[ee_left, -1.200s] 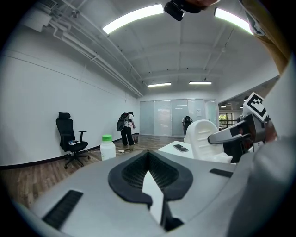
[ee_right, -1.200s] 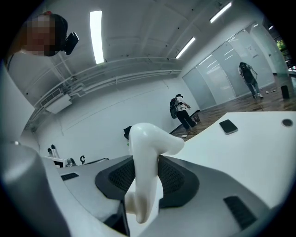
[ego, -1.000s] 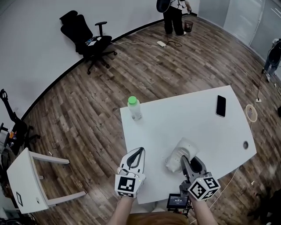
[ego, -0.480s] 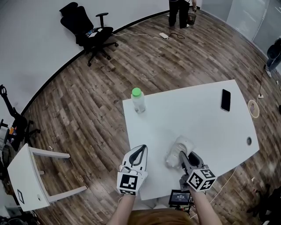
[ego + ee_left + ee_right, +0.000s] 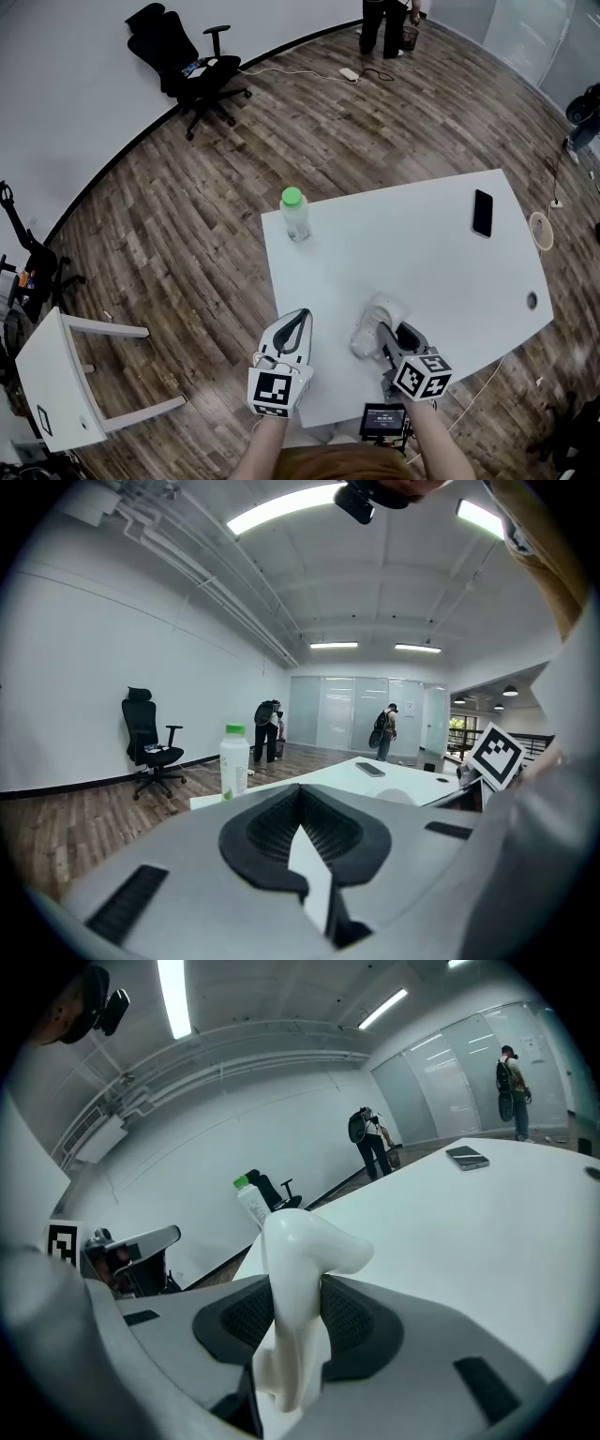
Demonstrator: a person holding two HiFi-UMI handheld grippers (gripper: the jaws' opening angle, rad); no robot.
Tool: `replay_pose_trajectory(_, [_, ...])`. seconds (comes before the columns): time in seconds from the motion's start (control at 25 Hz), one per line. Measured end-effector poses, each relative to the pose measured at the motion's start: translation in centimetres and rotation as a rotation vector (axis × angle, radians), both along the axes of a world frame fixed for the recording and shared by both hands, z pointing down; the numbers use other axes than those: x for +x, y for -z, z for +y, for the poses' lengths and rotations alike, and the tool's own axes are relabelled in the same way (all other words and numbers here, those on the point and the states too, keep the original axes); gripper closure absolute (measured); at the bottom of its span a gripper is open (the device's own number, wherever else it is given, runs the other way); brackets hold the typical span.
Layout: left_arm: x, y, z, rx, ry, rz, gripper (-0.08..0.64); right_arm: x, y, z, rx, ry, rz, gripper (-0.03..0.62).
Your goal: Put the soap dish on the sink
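A white glossy soap dish [image 5: 377,315] sits near the front edge of the white table [image 5: 422,253]. My right gripper [image 5: 383,335] is shut on its near rim. In the right gripper view the dish [image 5: 302,1241] stands clamped between the black pads [image 5: 349,1321], rising above the jaws. My left gripper [image 5: 298,319] hovers over the table's front left edge, about a hand's width left of the dish. Its jaws are shut with nothing between them; in the left gripper view the left gripper [image 5: 302,825] has its pads meeting. No sink can be made out.
A clear bottle with a green cap [image 5: 294,214] stands at the table's far left corner. A black phone [image 5: 483,213] lies at the far right. A cable hole [image 5: 532,300] is near the right edge. A white stool [image 5: 56,375] and an office chair [image 5: 187,66] stand on the wood floor.
My right gripper has shifted slightly left and nearer, taking the soap dish with it. The left gripper has barely moved. The head camera tilted a little a second ago.
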State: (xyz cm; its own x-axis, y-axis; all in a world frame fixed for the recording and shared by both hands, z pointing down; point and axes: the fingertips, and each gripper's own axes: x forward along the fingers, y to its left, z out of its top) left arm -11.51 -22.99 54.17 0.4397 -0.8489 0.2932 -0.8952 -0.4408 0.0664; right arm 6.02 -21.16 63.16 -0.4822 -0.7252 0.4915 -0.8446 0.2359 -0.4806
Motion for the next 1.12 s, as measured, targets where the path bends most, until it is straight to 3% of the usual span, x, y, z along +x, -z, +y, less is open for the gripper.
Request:
replay_pose_trajectory(0.4, [0.2, -0.1, -0.3, -0.008, -0.001, 0.018, 0.552, 0.0, -1.6, -0.4, -0.039, 0.002, -0.038, 0.443])
replay_pose_trajectory(0.68, [0.7, -0.4, 0.0, -0.012, -0.009, 0.018, 0.552, 0.5, -3.6, -0.5, -0.149, -0.041, -0.143, 0.445])
replay_pose_trajectory(1.12, [0.6, -0.5, 0.3, -0.015, -0.008, 0.021, 0.552, 0.8, -4.3, -0.5, -0.199, -0.027, -0.162, 0.443])
